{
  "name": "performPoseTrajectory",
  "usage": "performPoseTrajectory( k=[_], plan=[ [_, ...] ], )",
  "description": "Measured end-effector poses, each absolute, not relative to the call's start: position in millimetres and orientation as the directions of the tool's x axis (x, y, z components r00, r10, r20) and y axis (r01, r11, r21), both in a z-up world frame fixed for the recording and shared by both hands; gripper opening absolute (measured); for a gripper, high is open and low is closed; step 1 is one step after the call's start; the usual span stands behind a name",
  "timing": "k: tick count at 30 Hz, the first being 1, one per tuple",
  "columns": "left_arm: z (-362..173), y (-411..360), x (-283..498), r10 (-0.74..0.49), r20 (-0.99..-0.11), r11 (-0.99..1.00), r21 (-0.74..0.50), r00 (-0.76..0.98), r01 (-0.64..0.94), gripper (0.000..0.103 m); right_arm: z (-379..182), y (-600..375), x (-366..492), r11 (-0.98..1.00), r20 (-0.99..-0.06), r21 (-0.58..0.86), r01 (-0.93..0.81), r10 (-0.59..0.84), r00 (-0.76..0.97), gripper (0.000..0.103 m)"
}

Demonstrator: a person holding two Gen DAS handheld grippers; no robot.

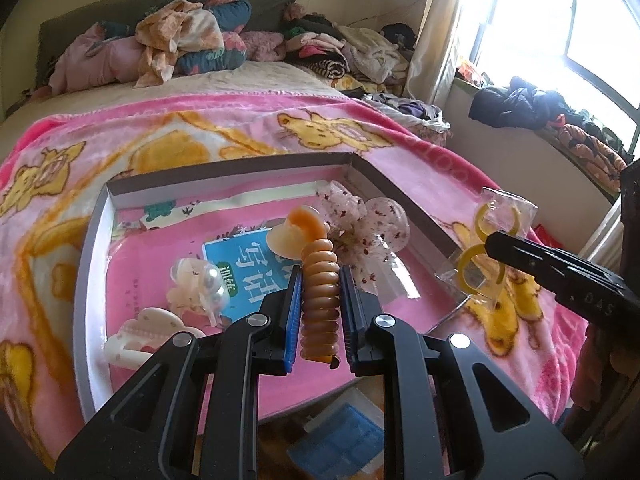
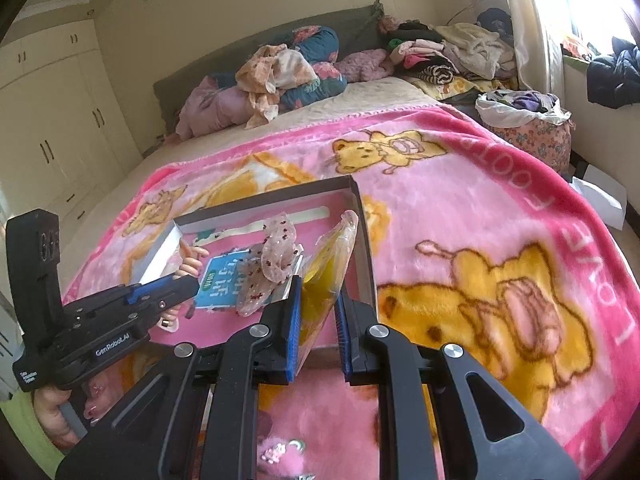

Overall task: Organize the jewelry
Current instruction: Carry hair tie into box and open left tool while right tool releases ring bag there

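Observation:
My left gripper (image 1: 319, 280) is shut on an amber spiral hair tie (image 1: 320, 288) and holds it above a shallow box (image 1: 92, 240) with a pink floor on the bed. My right gripper (image 2: 318, 292) is shut on a clear packet of yellow rings (image 2: 326, 276), held over the box's right wall (image 2: 366, 248); the packet also shows in the left wrist view (image 1: 486, 248). In the box lie a pearl hair clip (image 1: 200, 286), a white claw clip (image 1: 138, 338) and a speckled clear bow (image 1: 362, 226).
The box sits on a pink bear blanket (image 2: 460, 240) covering the bed. Piles of clothes (image 1: 192, 40) lie at the headboard. A blue tray (image 1: 348, 436) lies on the floor below the bed edge. A window sill (image 1: 540, 120) with clothes is at the right.

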State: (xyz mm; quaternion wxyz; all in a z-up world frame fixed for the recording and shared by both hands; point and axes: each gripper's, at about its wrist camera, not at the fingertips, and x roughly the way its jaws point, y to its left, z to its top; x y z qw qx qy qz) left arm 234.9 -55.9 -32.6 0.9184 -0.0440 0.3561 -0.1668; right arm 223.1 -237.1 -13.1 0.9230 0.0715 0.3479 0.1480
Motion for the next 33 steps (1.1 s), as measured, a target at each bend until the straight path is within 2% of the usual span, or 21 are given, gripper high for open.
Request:
performPoseTrajectory(
  k=[25, 30, 33],
  plan=[
    [-50, -57, 243, -0.342, -0.674, 0.938, -0.209, 0.655, 0.275, 0.011, -39, -216, 262, 0.956, -0.688, 0.189, -0.224, 0.292, 0.664, 0.018],
    [-53, -56, 244, -0.336, -0.678, 0.941, -0.206, 0.653, 0.270, 0.011, -40, -219, 255, 0.958, -0.684, 0.188, -0.218, 0.287, 0.671, 0.040],
    [-54, -56, 244, -0.334, -0.681, 0.941, -0.205, 0.652, 0.269, 0.011, -39, -222, 250, 0.957, -0.675, 0.193, -0.218, 0.291, 0.678, 0.045]
  ],
)
